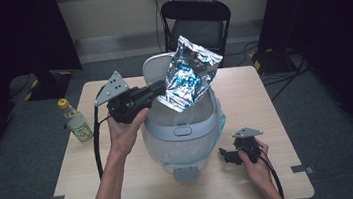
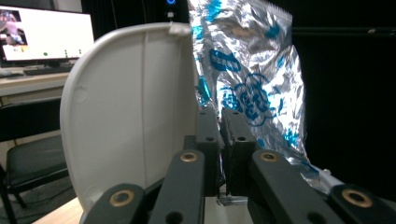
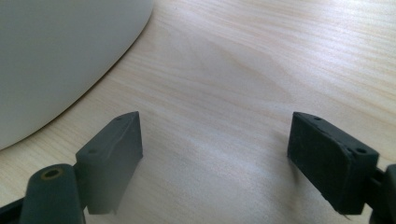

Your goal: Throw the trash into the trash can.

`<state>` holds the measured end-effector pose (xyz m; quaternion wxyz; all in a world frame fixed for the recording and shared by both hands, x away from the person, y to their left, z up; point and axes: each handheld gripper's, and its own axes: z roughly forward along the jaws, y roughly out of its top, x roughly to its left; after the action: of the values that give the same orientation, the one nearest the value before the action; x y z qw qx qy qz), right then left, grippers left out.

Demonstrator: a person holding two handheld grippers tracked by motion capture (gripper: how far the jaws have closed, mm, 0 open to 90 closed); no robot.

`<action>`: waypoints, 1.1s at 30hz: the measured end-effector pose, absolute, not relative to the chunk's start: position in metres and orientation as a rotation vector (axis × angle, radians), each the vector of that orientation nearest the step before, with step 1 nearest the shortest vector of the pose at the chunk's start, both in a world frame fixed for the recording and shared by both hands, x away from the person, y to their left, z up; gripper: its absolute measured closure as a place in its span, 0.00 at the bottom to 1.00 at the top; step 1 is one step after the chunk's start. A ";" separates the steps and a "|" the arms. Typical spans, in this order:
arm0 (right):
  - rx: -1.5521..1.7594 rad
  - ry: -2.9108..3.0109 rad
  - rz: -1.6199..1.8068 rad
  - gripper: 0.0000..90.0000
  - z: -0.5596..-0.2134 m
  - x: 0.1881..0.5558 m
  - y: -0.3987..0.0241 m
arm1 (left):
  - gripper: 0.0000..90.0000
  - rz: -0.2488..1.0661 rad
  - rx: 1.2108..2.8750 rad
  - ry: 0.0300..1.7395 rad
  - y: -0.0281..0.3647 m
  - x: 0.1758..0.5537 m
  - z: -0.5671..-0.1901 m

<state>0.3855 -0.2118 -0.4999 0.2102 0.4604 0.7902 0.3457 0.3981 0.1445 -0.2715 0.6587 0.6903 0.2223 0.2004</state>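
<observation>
Hands at a light wooden table (image 1: pixel 99 194) work two tools around a white lidded bin (image 1: pixel 182 134) standing at the table's middle. The left hand-held gripper (image 1: pixel 159 88) is raised above the bin's left rim, its jaws pressed together on the lower corner of a crinkled silver foil bag (image 1: pixel 190 72) printed in blue, which hangs tilted over the bin's open mouth. In the left gripper view the bag (image 2: pixel 252 84) rises just right of the bin's upright white lid (image 2: pixel 130 126), with the clamped jaws meeting at its bottom edge. The right hand-held gripper (image 1: pixel 225 155) rests low on the table near the bin's right side, jaws spread wide and holding nothing, bare wood (image 3: pixel 224 93) between them. A small bottle (image 1: pixel 76 122) with a yellow cap stands at the table's left edge. A black folding chair (image 1: pixel 197 24) sits beyond the far side.
</observation>
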 end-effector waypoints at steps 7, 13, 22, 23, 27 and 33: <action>1.280 2.197 0.961 0.19 -0.500 0.386 -0.212 | 0.88 0.457 1.584 0.519 0.145 0.401 -0.274; 1.281 2.197 0.961 0.19 -0.500 0.385 -0.212 | 0.87 0.443 1.590 0.508 0.145 0.400 -0.276; 1.281 2.196 0.961 0.19 -0.500 0.385 -0.212 | 0.86 0.396 1.580 0.514 0.155 0.399 -0.279; 1.281 2.197 0.961 0.19 -0.500 0.385 -0.212 | 0.87 0.394 1.571 0.512 0.156 0.399 -0.279; 1.281 2.196 0.961 0.19 -0.500 0.385 -0.212 | 0.90 0.414 1.573 0.536 0.164 0.397 -0.281; 1.281 2.196 0.961 0.19 -0.500 0.385 -0.212 | 0.93 0.430 1.558 0.562 0.181 0.395 -0.283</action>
<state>0.3855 -0.2118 -0.4999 0.2101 0.4608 0.7900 0.3456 0.3945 0.1807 -0.2827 0.6559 0.6873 0.2478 0.1898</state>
